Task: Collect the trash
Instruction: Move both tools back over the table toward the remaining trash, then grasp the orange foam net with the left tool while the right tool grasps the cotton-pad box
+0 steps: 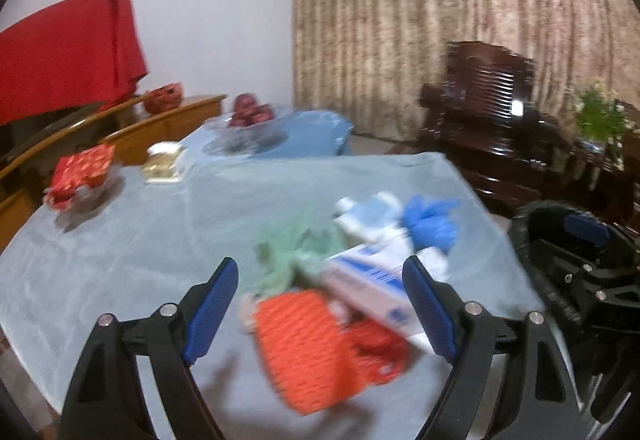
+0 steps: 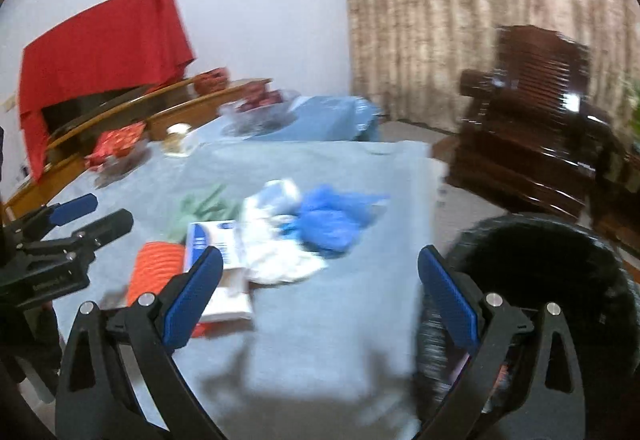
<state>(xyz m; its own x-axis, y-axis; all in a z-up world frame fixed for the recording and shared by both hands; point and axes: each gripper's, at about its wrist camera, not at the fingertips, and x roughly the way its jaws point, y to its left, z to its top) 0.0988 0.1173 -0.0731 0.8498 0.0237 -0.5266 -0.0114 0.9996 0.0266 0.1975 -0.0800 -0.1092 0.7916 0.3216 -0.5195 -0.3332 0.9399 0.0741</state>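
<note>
- My surface point(image 1: 120, 260) is wide, under a pale blue cloth, with a wooden chair point(image 2: 532, 112) well beyond its far corner.
- A black bin point(image 2: 560, 260) sits off the surface's right edge, just beside my right gripper point(image 2: 320, 292).
- The trash lies in one loose pile mid-surface: an orange mesh point(image 1: 296, 348) nearest me, a white and blue box point(image 1: 372, 284) touching it, a green bag point(image 1: 288, 248) behind, a white wad point(image 2: 280, 252), and a blue bag point(image 2: 332, 220) on the far right.
- My left gripper point(image 1: 320, 308) has its fingers spread wide, holding nothing, with the mesh and box showing between them.
- The right fingers are spread wide too, empty, over bare cloth.
</note>
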